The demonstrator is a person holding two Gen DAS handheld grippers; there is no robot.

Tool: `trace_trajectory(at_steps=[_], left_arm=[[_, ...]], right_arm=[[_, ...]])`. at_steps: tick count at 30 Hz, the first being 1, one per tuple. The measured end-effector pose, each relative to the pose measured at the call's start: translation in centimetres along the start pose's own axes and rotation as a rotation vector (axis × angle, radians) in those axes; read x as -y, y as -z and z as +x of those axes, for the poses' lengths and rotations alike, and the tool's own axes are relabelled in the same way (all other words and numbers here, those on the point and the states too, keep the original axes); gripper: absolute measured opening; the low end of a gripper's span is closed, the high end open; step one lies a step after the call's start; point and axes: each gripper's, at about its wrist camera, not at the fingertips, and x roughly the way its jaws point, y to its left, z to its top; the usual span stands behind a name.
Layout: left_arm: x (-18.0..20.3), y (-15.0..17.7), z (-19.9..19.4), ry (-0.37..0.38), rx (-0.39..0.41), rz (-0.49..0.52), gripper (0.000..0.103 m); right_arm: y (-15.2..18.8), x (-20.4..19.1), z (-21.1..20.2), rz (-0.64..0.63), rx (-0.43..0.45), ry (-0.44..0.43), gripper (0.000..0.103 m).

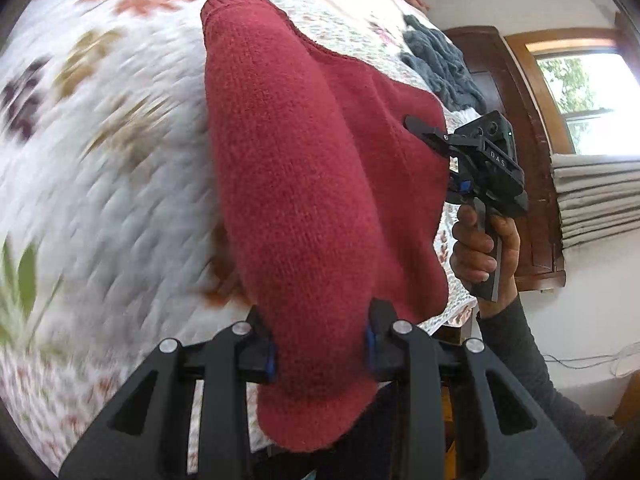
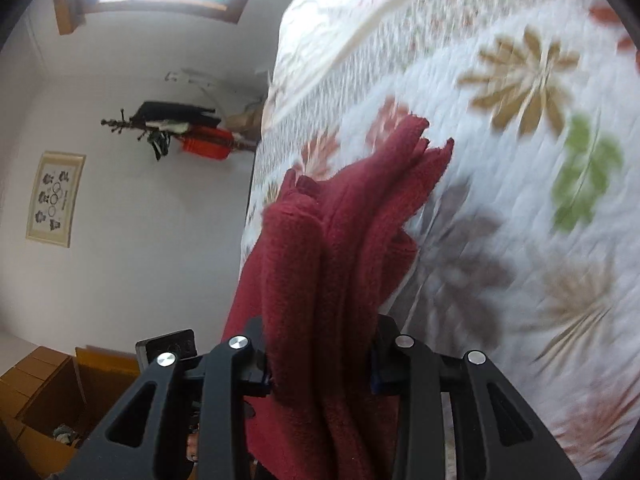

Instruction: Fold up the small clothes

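The left gripper (image 1: 320, 354) is squeezed on a thick, rolled-up part of the red knit sweater (image 1: 288, 184). The sweater runs straight out ahead of this gripper, and its ribbed cuff (image 1: 230, 0) is at the far end. The rest of the sweater spreads out to the right of the left gripper, where the right gripper (image 1: 430, 134) bites its far edge. A hand (image 1: 480, 248) in a dark sleeve holds that gripper's handle.

In the right wrist view, the right gripper (image 2: 320, 364) is clamped on several bunched layers of the sweater (image 2: 340, 248). The layers stick out ahead of it like a fan.

The sweater is up in the air, stretched between the two grippers, over the flowered quilt (image 1: 100, 168) on the bed. The quilt looks blurry, so I think the grippers are moving fast.

I think the folding is only partly done. Some layers are gathered, but the sweater is not flat and not a neat pile. It looks like it must be laid down on the quilt, smoothed, and folded over. A blue-grey knit thing (image 1: 440, 64) lies far ahead and to the right of the left gripper. It looks unfolded, so it may be next.
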Motion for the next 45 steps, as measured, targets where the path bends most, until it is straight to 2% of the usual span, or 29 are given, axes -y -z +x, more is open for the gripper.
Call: trace_trajectory(at_steps=[5, 9, 10, 12, 15, 16, 17, 18, 20, 21, 22, 23, 24, 25, 27, 28, 32, 34, 37, 39, 42, 45], left_arm=[[-4.5, 4.5, 0.0, -0.004, -0.003, -0.052, 0.029], [-8.2, 6.3, 1.4, -0.010, -0.019, -0.104, 0.033], [-9.3, 6.5, 2.0, 0.012, -0.029, -0.135, 0.035], [-10.8, 6.7, 2.8, 0.004, -0.027, -0.173, 0.044], [-10.9, 6.6, 2.9, 0.011, -0.019, -0.189, 0.052], [-10.7, 6.8, 2.5, 0.000, -0.011, -0.185, 0.054], [-10.5, 7.0, 1.8, -0.029, 0.003, -0.176, 0.061], [-10.2, 7.2, 1.0, -0.073, 0.025, -0.161, 0.067], [-8.8, 7.9, -1.8, -0.209, 0.117, -0.094, 0.068], [-7.5, 8.3, -3.1, -0.249, 0.171, -0.035, 0.070], [-6.2, 8.8, -4.2, -0.243, 0.209, 0.017, 0.071], [-5.2, 9.4, -4.8, -0.200, 0.225, 0.041, 0.070], [-4.6, 9.8, -4.6, -0.150, 0.221, 0.052, 0.070], [-4.1, 10.1, -4.1, -0.109, 0.203, 0.064, 0.069], [-3.6, 10.3, -2.0, -0.077, 0.141, 0.090, 0.057], [-3.8, 10.3, -0.4, -0.081, 0.104, 0.085, 0.057], [-5.4, 10.0, 2.9, -0.111, 0.060, 0.027, 0.053], [-5.7, 9.9, 3.3, -0.109, 0.046, 0.010, 0.053], [-4.2, 9.0, 1.4, -0.069, 0.017, 0.039, 0.053], [-3.1, 8.2, -1.0, -0.037, 0.062, 0.081, 0.055], [-2.7, 4.1, -3.6, -0.011, 0.156, 0.089, 0.056], [-4.3, -0.9, -3.2, -0.061, 0.180, 0.077, 0.056]], right_arm=[[4.0, 1.4, 4.9, 0.031, -0.071, 0.023, 0.033], [6.1, 4.1, 6.8, 0.081, -0.092, 0.037, 0.034], [6.1, 5.1, 6.9, 0.105, -0.090, 0.035, 0.035], [6.2, 6.4, 7.1, 0.135, -0.097, 0.049, 0.042], [6.0, 5.9, 6.6, 0.115, -0.088, 0.107, 0.055], [5.9, 5.3, 5.8, 0.105, -0.067, 0.124, 0.063], [5.8, 4.7, 5.2, 0.095, -0.044, 0.134, 0.073], [5.9, 3.7, 3.8, 0.068, 0.007, 0.154, 0.074], [6.7, 1.9, 1.7, 0.020, 0.076, 0.197, 0.074], [7.5, 0.9, 0.8, -0.021, 0.097, 0.209, 0.072], [8.1, 0.1, 0.6, -0.051, 0.095, 0.221, 0.064], [8.8, -0.5, 0.7, -0.079, 0.083, 0.241, 0.057], [9.6, -0.7, 1.3, -0.105, 0.058, 0.274, 0.055], [10.1, -0.8, 1.9, -0.114, 0.041, 0.304, 0.049], [10.7, -0.6, 3.3, -0.127, 0.018, 0.350, 0.015], [10.9, -0.6, 3.5, -0.126, 0.032, 0.357, 0.008], [10.5, -1.0, 3.2, -0.147, 0.117, 0.376, 0.007], [9.9, 1.0, 4.4, -0.102, 0.096, 0.432, 0.007], [9.6, 1.3, 5.0, -0.121, 0.057, 0.431, 0.009], [9.3, 0.0, 3.3, -0.138, 0.105, 0.387, 0.013], [8.5, -2.0, 1.5, -0.182, 0.183, 0.374, 0.013], [7.5, -2.3, 3.7, -0.210, 0.102, 0.385, 0.013]])
